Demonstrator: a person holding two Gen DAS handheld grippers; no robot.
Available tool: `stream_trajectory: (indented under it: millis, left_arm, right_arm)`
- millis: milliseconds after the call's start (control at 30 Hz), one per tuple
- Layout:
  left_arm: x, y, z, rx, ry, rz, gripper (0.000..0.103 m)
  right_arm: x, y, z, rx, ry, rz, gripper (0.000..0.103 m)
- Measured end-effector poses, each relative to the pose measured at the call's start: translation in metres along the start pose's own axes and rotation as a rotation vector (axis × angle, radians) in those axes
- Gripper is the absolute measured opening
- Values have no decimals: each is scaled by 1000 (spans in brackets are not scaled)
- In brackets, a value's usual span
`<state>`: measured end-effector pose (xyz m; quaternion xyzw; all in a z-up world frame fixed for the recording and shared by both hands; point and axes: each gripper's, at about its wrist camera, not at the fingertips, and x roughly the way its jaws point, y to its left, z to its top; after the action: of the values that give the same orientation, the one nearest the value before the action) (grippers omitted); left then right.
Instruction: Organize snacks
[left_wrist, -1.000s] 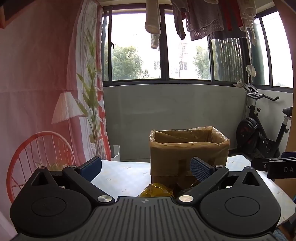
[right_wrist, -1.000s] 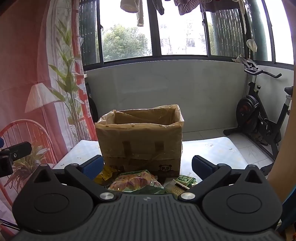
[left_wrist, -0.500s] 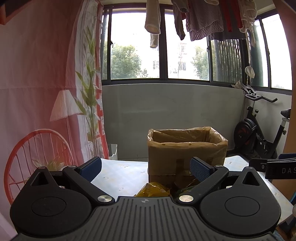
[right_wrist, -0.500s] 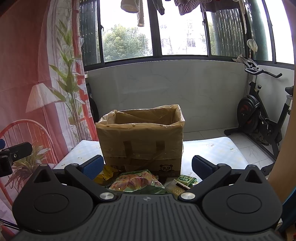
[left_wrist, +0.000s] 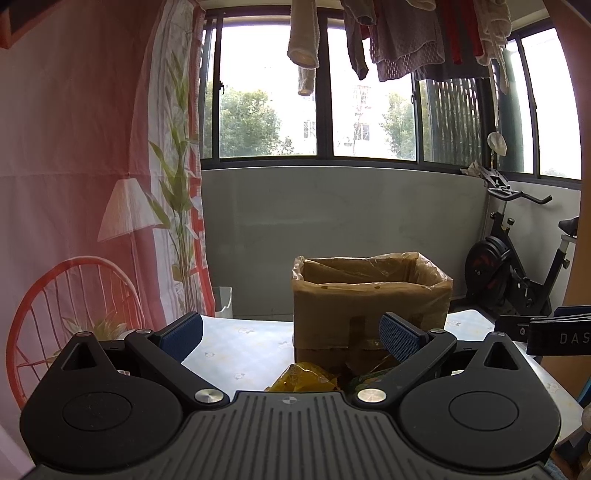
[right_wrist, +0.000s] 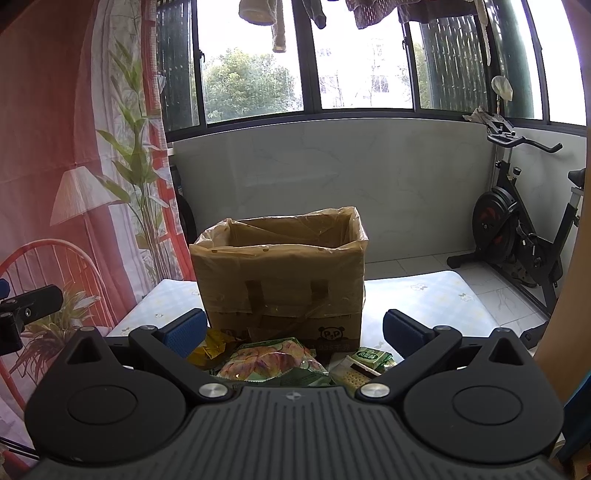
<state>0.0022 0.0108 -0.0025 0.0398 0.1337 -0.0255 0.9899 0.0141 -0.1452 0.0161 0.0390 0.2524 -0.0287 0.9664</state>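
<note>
A brown cardboard box (right_wrist: 280, 280) lined with clear plastic stands open-topped on the pale patterned table (right_wrist: 436, 295); the left wrist view also shows the box (left_wrist: 369, 299). Snack packets lie in front of it: a yellow packet (right_wrist: 210, 347), a green bread bag (right_wrist: 273, 360), a small green pack (right_wrist: 371, 356) and a cracker pack (right_wrist: 351, 374). My right gripper (right_wrist: 293, 330) hovers open just before these packets, holding nothing. My left gripper (left_wrist: 290, 334) is open and empty, above a yellow packet (left_wrist: 303, 376). The box's inside is hidden.
An exercise bike (right_wrist: 517, 229) stands on the tiled floor at the right. A printed curtain (left_wrist: 92, 166) hangs at the left, and laundry (left_wrist: 424, 37) hangs above the windows. The other gripper shows at the right edge (left_wrist: 546, 334) of the left wrist view.
The left gripper's view has shifted slightly, so the box sits a little further left and lower. The right gripper has barely moved. Both stay open.
</note>
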Motion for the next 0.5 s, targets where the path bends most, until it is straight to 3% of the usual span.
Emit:
stream_trajectory:
  millis: [500]
  left_arm:
    - [1,0,-1,-1,0,0,103]
  right_arm:
    - [0,0,0,0,0,0,103]
